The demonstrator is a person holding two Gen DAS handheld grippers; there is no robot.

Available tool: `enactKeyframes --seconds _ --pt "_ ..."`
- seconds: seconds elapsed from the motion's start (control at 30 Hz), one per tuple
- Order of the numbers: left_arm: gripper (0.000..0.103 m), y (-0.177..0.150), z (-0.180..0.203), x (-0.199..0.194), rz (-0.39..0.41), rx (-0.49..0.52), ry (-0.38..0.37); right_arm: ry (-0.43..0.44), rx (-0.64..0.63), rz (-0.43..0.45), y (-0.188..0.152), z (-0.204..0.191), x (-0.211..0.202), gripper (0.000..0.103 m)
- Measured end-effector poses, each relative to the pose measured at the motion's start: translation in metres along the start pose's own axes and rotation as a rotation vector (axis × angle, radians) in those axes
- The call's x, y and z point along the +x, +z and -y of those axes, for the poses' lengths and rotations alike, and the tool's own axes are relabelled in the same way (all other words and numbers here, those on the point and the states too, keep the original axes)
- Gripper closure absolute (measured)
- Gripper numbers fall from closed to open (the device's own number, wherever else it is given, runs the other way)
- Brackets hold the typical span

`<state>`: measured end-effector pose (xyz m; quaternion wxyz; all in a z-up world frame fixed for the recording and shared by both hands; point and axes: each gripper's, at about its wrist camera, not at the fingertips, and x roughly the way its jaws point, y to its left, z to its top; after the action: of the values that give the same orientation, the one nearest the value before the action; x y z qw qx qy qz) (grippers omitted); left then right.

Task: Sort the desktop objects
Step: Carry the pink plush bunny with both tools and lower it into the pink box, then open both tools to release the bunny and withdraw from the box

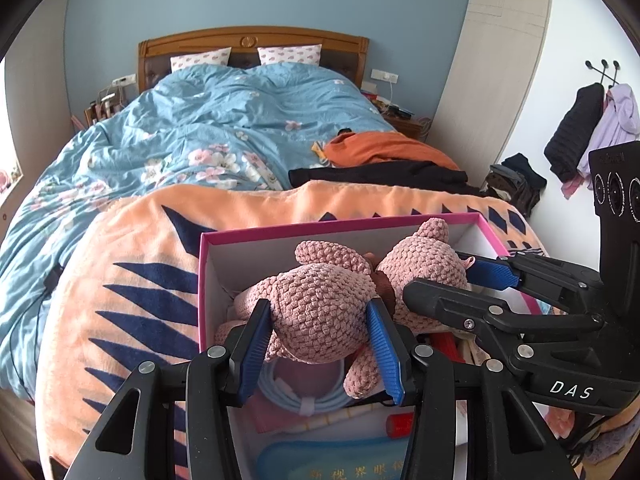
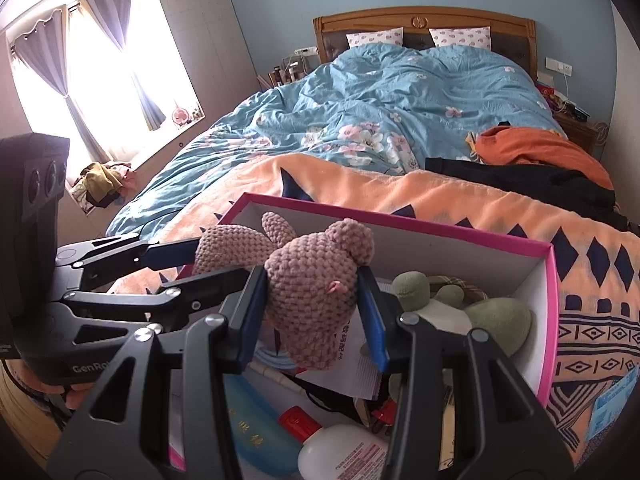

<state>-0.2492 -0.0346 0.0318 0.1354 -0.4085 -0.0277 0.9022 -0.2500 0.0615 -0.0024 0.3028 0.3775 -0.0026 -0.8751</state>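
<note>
While both grippers close on the same pink crocheted toy [image 1: 320,312], it hangs over the open pink-rimmed box [image 1: 280,236], which sits on the orange and navy blanket [image 1: 132,240] at the foot of the bed. With its jaws about half open, the left gripper [image 1: 320,344] presses its blue pads [image 1: 252,344] against the two sides of the toy's body, above the box's left half. Coming in over the right wall of the box, the right gripper [image 2: 316,316] stands about half open too, with its blue pads [image 2: 374,320] clamped on the toy's head, and the toy's ears point toward the far wall of the box. Inside the box, under the toy, lie a coiled pale blue cable [image 1: 296,396], a blue case with gold lettering [image 1: 340,464] against the near wall, a white bottle with a red cap [image 2: 332,448] and folded printed paper [image 2: 356,364]. In the box's right end rests a green plush toy [image 2: 492,320], touching the right wall. Beyond the box, on the bed, lie a black garment [image 2: 520,176] and an orange one [image 2: 532,148] on the blue floral duvet [image 1: 200,120]
</note>
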Motion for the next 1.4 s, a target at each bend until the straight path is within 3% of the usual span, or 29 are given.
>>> enactKeyframes --seconds 0.47,0.67,0.87,1.0,1.23,1.33,1.4 --pt "0.056 0.0 -0.009 0.025 -0.065 -0.004 0.023 0.002 -0.018 -0.093 0.006 0.008 0.031 0.056" --pt "0.055 -0.003 -0.006 0.033 -0.095 0.016 0.058 -0.086 -0.018 -0.125 0.008 0.019 0.046 0.056" --pt "0.055 -0.002 0.0 0.042 -0.138 0.046 0.158 -0.127 -0.065 -0.188 0.008 0.017 0.061 0.055" --pt "0.055 -0.001 -0.003 0.046 -0.163 0.023 0.173 -0.149 -0.102 -0.175 0.006 0.009 0.055 0.053" --pt "0.055 -0.001 -0.001 0.049 -0.175 0.041 0.187 -0.169 -0.142 -0.075 0.002 0.0 0.02 0.053" --pt "0.055 -0.001 -0.001 0.049 -0.175 0.034 0.18 -0.222 -0.227 -0.102 -0.003 -0.013 0.027 0.07" --pt "0.055 -0.002 0.001 0.047 -0.168 0.03 0.163 -0.254 -0.259 -0.17 -0.008 -0.016 0.043 0.075"
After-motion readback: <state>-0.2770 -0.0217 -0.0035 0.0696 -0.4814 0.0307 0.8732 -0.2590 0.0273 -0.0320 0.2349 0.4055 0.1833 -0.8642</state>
